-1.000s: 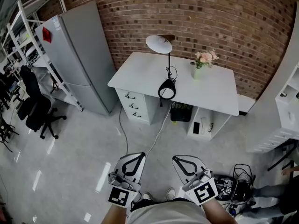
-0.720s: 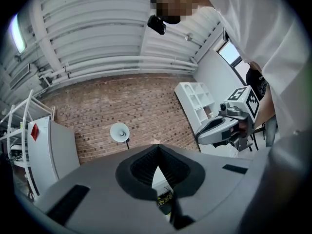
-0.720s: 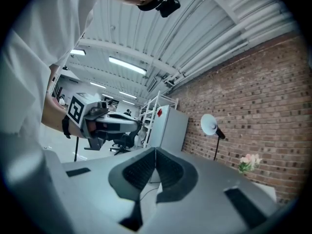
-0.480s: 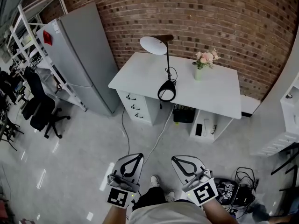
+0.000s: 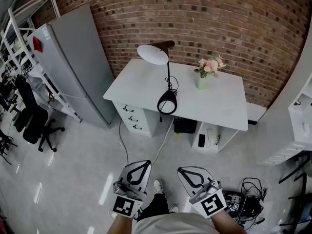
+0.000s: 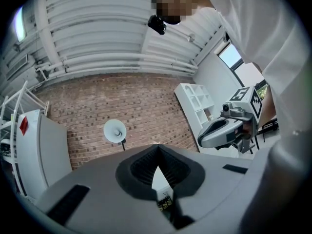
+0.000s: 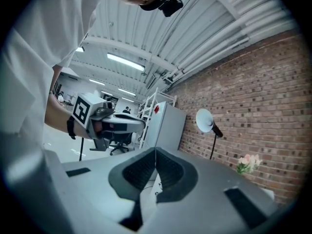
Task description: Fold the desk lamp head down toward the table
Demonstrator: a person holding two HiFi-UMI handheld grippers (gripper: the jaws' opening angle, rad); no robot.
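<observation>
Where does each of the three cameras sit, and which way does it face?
Head view: on the person's head, facing steeply down at the desk and desk lamp; left gripper, right gripper and shirt show below.
Left gripper view: on the left gripper, along its shut jaws toward the brick wall; right gripper and shirt show.
Right gripper view: on the right gripper, along its shut jaws; left gripper and shirt show.
Shared: all three see the desk lamp.
</observation>
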